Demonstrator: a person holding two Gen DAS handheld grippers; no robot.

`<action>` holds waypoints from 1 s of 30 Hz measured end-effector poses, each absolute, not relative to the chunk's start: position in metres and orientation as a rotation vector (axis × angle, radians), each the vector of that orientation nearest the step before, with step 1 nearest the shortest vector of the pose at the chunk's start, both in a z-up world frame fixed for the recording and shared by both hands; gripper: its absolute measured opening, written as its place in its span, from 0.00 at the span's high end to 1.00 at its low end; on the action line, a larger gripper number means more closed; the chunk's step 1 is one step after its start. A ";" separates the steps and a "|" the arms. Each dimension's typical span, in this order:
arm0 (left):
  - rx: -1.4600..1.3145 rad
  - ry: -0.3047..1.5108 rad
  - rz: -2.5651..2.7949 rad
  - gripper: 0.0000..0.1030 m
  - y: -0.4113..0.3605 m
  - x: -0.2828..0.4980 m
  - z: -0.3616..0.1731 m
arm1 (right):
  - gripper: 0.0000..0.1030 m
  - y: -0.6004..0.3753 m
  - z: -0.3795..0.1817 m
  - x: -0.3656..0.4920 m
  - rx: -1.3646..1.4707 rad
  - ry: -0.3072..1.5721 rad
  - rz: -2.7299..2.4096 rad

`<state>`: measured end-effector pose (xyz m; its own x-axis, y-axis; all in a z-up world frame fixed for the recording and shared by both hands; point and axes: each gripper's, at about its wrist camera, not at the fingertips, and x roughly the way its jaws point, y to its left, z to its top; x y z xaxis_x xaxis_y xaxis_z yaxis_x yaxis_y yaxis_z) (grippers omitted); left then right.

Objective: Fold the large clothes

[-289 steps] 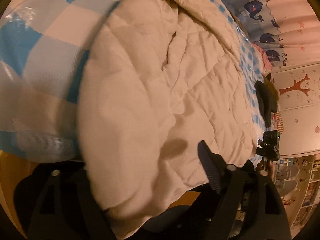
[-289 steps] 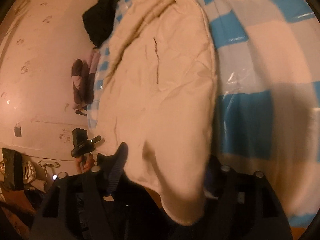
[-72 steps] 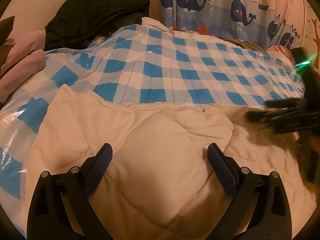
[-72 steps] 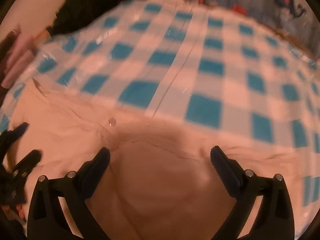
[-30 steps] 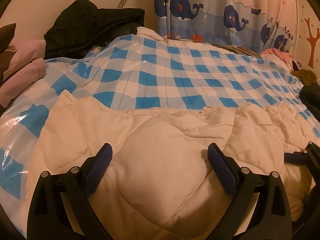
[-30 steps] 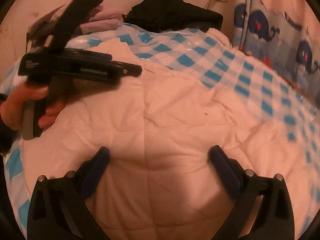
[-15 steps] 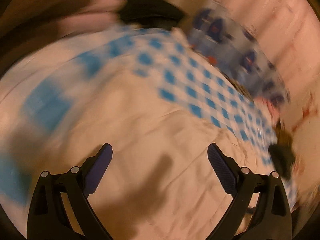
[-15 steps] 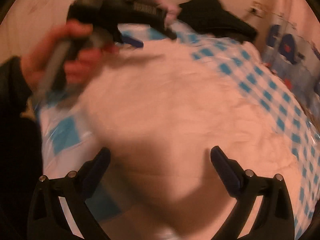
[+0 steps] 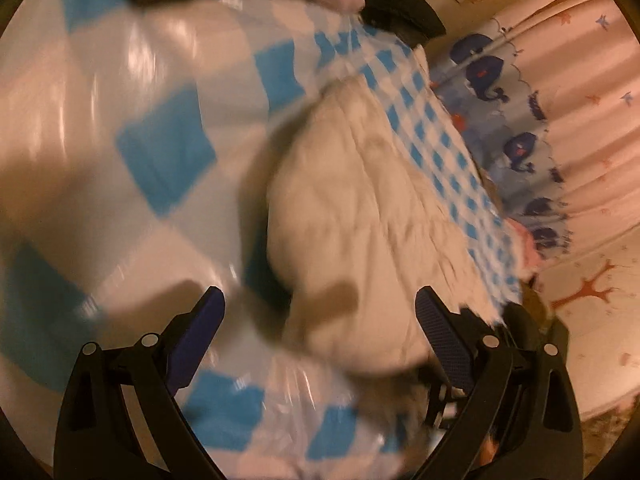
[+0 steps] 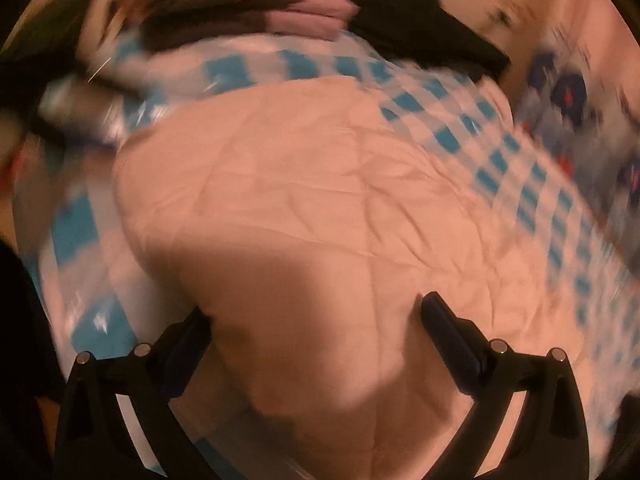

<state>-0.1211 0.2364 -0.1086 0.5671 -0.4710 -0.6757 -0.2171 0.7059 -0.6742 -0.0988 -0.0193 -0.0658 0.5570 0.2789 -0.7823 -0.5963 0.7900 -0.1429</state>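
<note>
A large cream quilted garment (image 9: 360, 216) lies folded over on a blue-and-white checked plastic sheet (image 9: 160, 152). In the left wrist view my left gripper (image 9: 320, 316) hangs open above the garment's near corner, its fingers wide apart with nothing between them. The right wrist view shows the same cream garment (image 10: 320, 200) filling the middle, blurred by motion. My right gripper (image 10: 316, 320) is open just over its near edge, holding nothing. The checked sheet (image 10: 520, 184) runs along the garment's far side.
A black garment (image 10: 420, 28) and folded pink and brown clothes (image 10: 304, 12) are heaped at the far end of the bed. A whale-print curtain (image 9: 516, 92) hangs along the right side. A hand with the other gripper (image 10: 72, 104) blurs at the left.
Both cameras have swung left toward the garment's end, with strong blur. The left gripper now looks along the bed from the garment's corner. Both grippers stay open.
</note>
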 end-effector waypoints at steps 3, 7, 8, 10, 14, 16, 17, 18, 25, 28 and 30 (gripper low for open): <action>-0.851 1.029 -0.240 0.11 0.223 -0.124 -0.127 | 0.07 -0.021 -0.065 -0.096 -0.382 0.855 0.536; -0.872 1.033 -0.335 0.10 0.198 -0.110 -0.133 | 0.07 -0.025 -0.062 -0.094 -0.333 0.869 0.538; -0.878 1.030 -0.351 0.09 0.193 -0.106 -0.134 | 0.07 -0.027 -0.061 -0.092 -0.315 0.871 0.536; -0.889 1.015 -0.362 0.09 0.186 -0.099 -0.136 | 0.07 -0.033 -0.059 -0.088 -0.273 0.877 0.538; -0.931 0.988 -0.333 0.09 0.183 -0.085 -0.138 | 0.07 -0.040 -0.057 -0.094 -0.237 0.894 0.585; -0.939 0.984 -0.295 0.09 0.185 -0.077 -0.140 | 0.07 -0.062 -0.046 -0.102 -0.159 0.882 0.615; -0.943 0.984 -0.287 0.09 0.186 -0.074 -0.139 | 0.07 -0.084 -0.039 -0.107 -0.069 0.888 0.625; -0.943 0.988 -0.277 0.09 0.187 -0.070 -0.140 | 0.07 -0.103 -0.036 -0.110 0.018 0.899 0.638; -0.926 1.001 -0.249 0.09 0.188 -0.058 -0.137 | 0.07 -0.344 -0.054 -0.163 0.800 0.964 0.381; -0.923 1.002 -0.239 0.09 0.188 -0.058 -0.138 | 0.07 -0.390 -0.073 -0.176 0.917 1.017 0.312; -0.928 1.002 -0.236 0.09 0.188 -0.057 -0.139 | 0.07 -0.401 -0.084 -0.180 0.965 1.037 0.311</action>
<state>-0.0573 0.1885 -0.1388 0.5495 -0.5627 -0.6177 -0.2275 0.6106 -0.7586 -0.1798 -0.4007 -0.0840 0.5098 0.6313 -0.5844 0.2056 0.5701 0.7954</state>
